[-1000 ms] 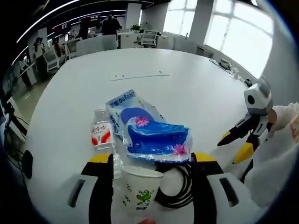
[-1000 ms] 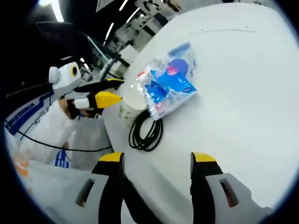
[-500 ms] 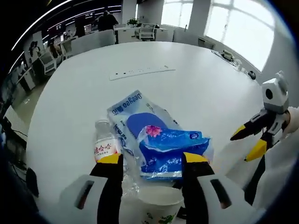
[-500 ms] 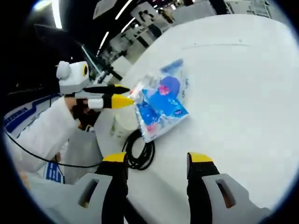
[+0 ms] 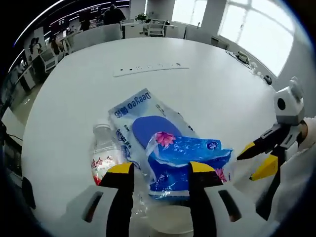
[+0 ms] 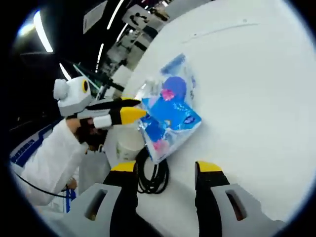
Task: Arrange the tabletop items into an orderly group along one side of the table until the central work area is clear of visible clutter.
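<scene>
The left hand-held gripper stands open-jawed over the blue packet, water bottle at 9 o'clock; the right hand-held gripper hangs open, empty; closing carelessly could topple the paper cup at 6 o'clock on the counter.

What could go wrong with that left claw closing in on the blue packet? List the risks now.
1. The left claw hangs open at the blue packet; the water bottle stands right beside one jaw and may get knocked over.
2. The paper cup sits under the claw near the table's edge; a nudge could push it off.
3. The packet's loose plastic could slip on closing.
</scene>
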Demonstrator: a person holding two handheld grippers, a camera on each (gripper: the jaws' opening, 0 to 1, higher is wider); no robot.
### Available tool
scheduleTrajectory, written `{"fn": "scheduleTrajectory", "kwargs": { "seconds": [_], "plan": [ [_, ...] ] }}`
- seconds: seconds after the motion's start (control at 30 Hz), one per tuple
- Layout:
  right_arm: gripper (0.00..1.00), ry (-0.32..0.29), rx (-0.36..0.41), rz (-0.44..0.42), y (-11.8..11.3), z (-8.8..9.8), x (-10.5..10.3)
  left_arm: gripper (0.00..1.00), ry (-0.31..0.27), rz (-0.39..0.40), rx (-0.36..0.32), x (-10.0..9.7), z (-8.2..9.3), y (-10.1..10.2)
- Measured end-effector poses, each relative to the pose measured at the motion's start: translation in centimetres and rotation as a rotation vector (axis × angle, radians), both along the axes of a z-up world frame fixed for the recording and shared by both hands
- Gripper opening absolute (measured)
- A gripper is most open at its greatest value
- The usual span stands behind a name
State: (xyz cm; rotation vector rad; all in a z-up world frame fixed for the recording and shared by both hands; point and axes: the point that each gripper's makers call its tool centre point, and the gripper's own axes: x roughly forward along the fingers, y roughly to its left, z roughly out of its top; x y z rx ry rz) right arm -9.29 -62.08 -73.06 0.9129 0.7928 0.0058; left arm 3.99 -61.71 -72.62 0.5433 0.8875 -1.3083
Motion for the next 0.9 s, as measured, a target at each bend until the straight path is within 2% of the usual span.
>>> {"fn": "scheduleTrajectory", "kwargs": {
  "seconds": [0.13, 0.3, 0.37, 0.47, 0.53, 0.6, 0.63, 0.77, 0.9],
  "plan": [
    [0.44, -0.015, 0.064, -0.040, 0.3, 0.1, 1.5, 0.37, 0.021, -0.004, 0.017, -0.3, -0.7, -0.1],
    [0.36, 0.024, 0.067, -0.006, 1.0, -1.0, 2.3, 0.30, 0.021, -0.010, 0.017, -0.4, -0.8, -0.4],
    [0.30, 0.039, 0.057, -0.019, 0.6, -1.5, 2.2, 0.22, 0.030, 0.000, 0.017, -0.5, -0.7, -0.4],
    [0.15, 0.061, 0.062, -0.061, -0.3, -2.1, 1.6, 0.17, 0.021, 0.000, 0.013, -0.4, -0.7, -0.4],
    [0.13, 0.074, 0.078, -0.093, -0.8, -2.3, 0.9, 0.12, 0.029, -0.009, 0.012, -0.6, -0.5, -0.4],
    [0.12, 0.075, 0.092, -0.143, -1.6, -2.3, 0.4, 0.11, 0.078, 0.011, -0.017, -1.0, -0.1, -0.7],
    [0.11, 0.076, 0.100, -0.170, -1.9, -2.3, 0.2, 0.10, 0.098, 0.019, -0.025, -1.4, 0.2, -0.7],
    [0.07, 0.036, 0.174, -0.262, -3.1, -1.3, -0.1, 0.09, 0.096, 0.020, -0.042, -2.0, 0.9, -1.0],
    [0.04, -0.001, 0.133, -0.267, -4.5, 0.2, -1.2, 0.07, 0.086, 0.008, -0.084, -3.0, 2.5, -1.8]
  ]
}}
